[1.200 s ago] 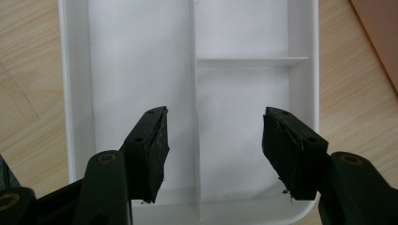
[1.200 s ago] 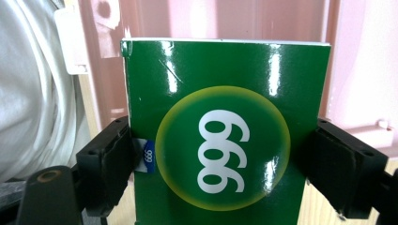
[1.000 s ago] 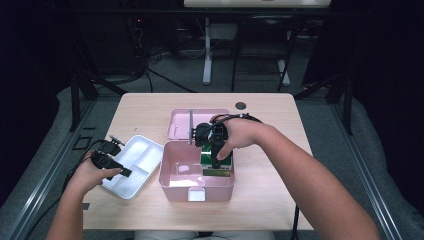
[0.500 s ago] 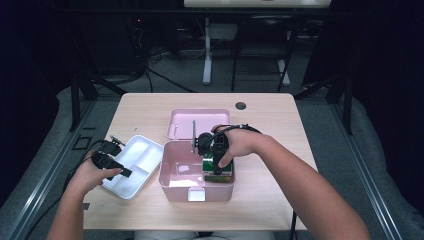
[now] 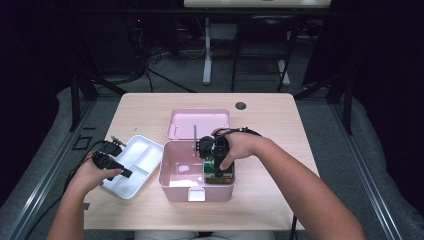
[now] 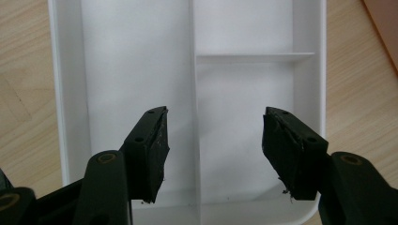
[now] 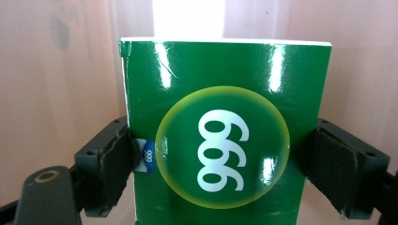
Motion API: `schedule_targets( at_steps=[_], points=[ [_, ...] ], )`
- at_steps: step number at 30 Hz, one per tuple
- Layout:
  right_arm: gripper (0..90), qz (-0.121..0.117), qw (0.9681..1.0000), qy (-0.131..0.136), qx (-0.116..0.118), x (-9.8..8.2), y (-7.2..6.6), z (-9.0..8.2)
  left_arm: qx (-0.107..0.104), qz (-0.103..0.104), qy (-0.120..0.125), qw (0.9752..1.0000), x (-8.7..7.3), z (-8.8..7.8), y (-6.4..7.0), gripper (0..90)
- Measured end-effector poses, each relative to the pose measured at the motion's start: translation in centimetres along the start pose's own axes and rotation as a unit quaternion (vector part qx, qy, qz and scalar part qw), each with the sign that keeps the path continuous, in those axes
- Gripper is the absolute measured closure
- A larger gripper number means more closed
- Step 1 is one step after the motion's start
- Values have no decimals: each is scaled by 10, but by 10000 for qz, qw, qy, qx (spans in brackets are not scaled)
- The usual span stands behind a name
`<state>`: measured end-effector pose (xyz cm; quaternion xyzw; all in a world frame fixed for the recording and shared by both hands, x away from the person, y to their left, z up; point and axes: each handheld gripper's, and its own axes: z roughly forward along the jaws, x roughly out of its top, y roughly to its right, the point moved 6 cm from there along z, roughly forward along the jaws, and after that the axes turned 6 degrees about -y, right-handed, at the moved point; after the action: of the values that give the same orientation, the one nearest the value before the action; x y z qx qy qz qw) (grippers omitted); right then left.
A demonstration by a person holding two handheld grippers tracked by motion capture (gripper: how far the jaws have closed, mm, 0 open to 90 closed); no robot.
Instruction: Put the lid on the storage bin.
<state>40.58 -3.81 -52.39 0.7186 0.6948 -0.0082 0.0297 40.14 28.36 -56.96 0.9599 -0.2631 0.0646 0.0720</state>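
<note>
A green box [image 7: 225, 136] printed with a yellow circle and white "999" sits between the jaws of my right gripper [image 7: 220, 164], which is shut on its two sides. In the high view the green box [image 5: 220, 170] is down inside the right part of the open pink case [image 5: 172, 185], with my right gripper [image 5: 216, 161] reaching into it. My left gripper [image 5: 117, 170] hovers over the white divided tray [image 5: 145, 150] to the left of the case. Its jaws stand open above the tray's dividers [image 6: 195, 75], with nothing between them [image 6: 213, 150].
The pink case's lid [image 5: 199, 122] lies open flat behind it. A small dark round grommet [image 5: 241, 105] sits in the wooden table [image 5: 280, 125] near the far edge. Dark floor, stands and cables surround the table.
My right gripper has lowered the green box from above the case's rim down into its right side. The left gripper has stayed over the tray.
</note>
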Motion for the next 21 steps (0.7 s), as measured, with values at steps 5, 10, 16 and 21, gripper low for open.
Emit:
schedule_targets(
  at_steps=[5,10,16,21],
  points=[
    [145,-6,10000,-75,23,1,0,3,14,26,0,10000,0,0,0,411],
    [137,178,9998,-105,53,0,1,6,17,13,-9,10000,0,0,-1,411],
    [88,239,9995,-181,86,-3,0,9,25,7,1,10000,0,0,-1,410],
    [123,312,9995,-11,102,-4,-2,-1,27,12,-4,10000,-1,-1,-1,410]
  ],
)
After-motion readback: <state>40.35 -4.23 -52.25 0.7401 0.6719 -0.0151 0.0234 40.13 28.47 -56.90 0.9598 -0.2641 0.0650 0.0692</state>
